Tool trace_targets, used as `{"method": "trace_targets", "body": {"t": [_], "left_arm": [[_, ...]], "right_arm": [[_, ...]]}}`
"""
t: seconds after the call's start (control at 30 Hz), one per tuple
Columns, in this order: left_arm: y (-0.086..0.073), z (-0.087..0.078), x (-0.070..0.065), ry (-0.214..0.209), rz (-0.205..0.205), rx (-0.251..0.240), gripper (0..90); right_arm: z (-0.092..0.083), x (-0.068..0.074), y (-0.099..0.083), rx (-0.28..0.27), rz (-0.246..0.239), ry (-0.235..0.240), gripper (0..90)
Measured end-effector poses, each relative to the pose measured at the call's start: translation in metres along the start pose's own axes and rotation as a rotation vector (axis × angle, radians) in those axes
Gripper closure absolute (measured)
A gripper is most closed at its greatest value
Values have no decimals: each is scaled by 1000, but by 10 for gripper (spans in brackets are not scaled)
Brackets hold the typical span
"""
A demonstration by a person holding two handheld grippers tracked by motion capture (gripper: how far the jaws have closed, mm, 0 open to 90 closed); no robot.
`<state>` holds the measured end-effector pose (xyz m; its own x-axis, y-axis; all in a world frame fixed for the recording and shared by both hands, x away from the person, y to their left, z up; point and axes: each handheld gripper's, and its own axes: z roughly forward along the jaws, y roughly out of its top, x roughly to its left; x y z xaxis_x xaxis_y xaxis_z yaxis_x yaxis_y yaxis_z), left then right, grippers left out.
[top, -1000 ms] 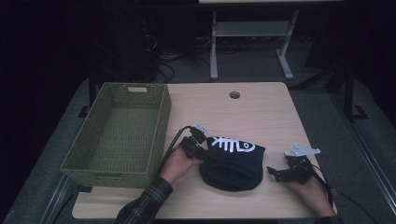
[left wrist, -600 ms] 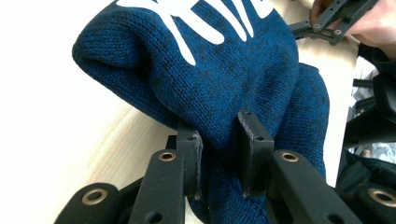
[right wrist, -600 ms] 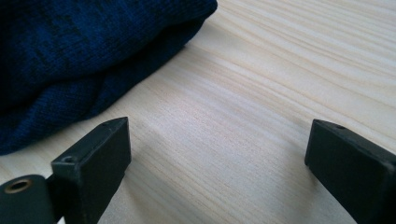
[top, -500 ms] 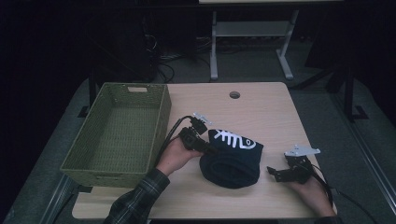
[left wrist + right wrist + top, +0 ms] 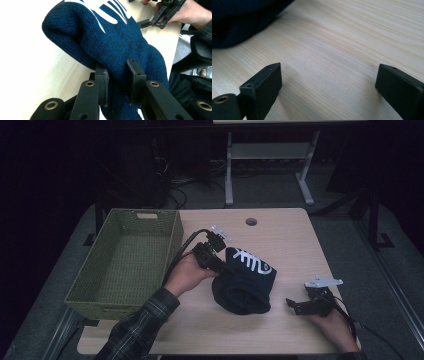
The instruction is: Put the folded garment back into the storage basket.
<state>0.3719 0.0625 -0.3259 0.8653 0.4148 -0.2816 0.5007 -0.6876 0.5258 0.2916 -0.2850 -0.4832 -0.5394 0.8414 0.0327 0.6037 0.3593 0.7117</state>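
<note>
table was a light wood top with a green woven basket sitting along its left side, empty as far as the high view showed. dark blue knit hat with white lettering lay just right of the basket, mid-table, one edge raised and the bulk of it resting on the wood.

left gripper was pinching a fold of the hat at its near-left edge; in the left gripper view the knit bunched between both pads with fabric spilling past the jaws on each side. grip looked solid but shallow, only one layer-fold caught.

right gripper sat well apart at the right front of the table, jaws spread wide over bare wood, nothing between them, hat edge off at the far left of its view.

judgement: step in hand was lifting the hat toward the basket. to do it well: keep the pinch tight, raise until the hanging part cleared the basket rim, then carry left. knit stretches and sags, so a low carry would likely snag the wall. right gripper could stay parked.
</note>
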Motion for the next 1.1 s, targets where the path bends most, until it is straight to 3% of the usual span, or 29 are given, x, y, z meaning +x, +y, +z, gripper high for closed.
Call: {"method": "trace_targets", "body": {"t": [0.33, 0.73, 1.1], "left_arm": [[12, -25, -5, 2, 30, 25, 742], [12, -58, -2, 10, 24, 21, 741], [5, -96, 0, 57, -3, 12, 741]], "right_arm": [[0, 0, 0, 0, 0, 0, 65], [0, 0, 0, 0, 2, -2, 65], [0, 0, 0, 0, 2, -3, 65]]}}
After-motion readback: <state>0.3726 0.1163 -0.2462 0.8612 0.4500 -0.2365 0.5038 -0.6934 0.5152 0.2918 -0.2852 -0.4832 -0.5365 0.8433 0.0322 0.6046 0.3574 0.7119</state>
